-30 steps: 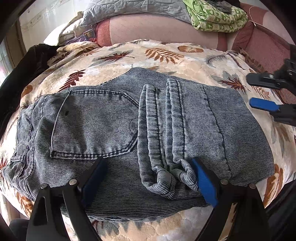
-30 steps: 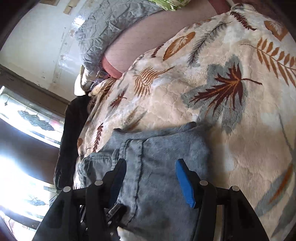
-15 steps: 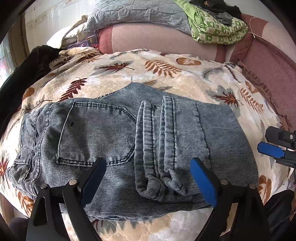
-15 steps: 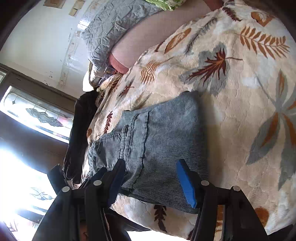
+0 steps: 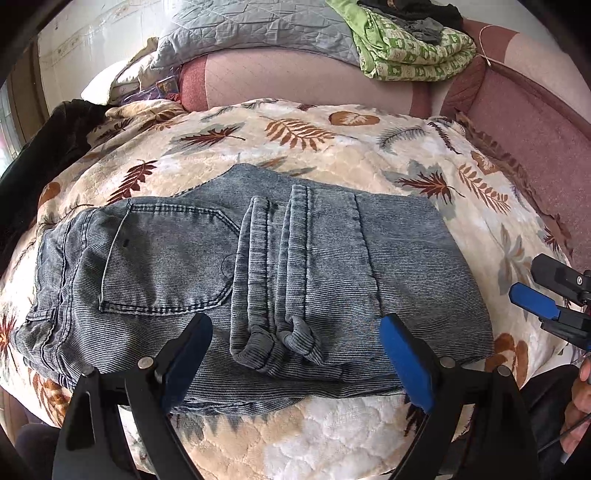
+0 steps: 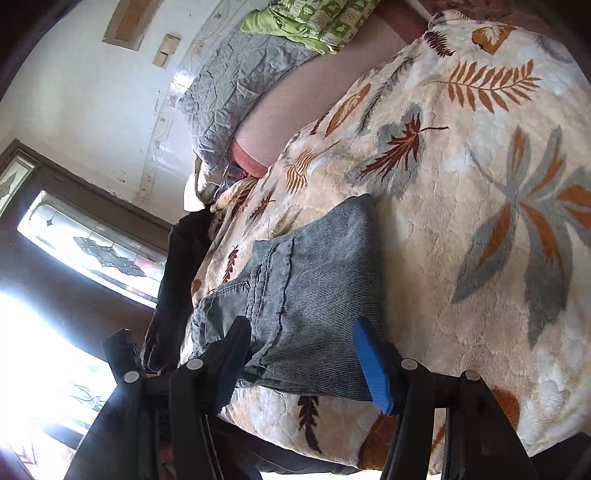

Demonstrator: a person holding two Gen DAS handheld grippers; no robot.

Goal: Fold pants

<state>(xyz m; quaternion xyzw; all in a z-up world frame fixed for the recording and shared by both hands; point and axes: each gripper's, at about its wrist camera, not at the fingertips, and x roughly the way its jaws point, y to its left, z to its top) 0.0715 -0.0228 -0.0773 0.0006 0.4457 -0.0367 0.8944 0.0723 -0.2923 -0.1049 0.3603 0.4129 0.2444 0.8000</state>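
Observation:
The grey-blue jeans (image 5: 258, 273) lie folded into a flat rectangle on the leaf-print blanket (image 5: 332, 147), back pocket at left, leg hems doubled over the middle. My left gripper (image 5: 295, 354) is open and empty, held just above the near edge of the jeans. My right gripper (image 6: 303, 358) is open and empty, off the jeans' right end; it also shows in the left wrist view (image 5: 546, 295) at the right edge. The jeans show in the right wrist view (image 6: 310, 291) too.
A pink sofa back (image 5: 295, 81) runs behind the blanket, with a grey quilt (image 5: 258, 29) and a green patterned cloth (image 5: 413, 48) on top. A dark garment (image 5: 48, 147) lies at the left. A bright window (image 6: 74, 266) is at the left.
Both grippers have drawn back from the jeans toward the near edge. The right gripper has moved off the jeans' right end. The jeans lie still.

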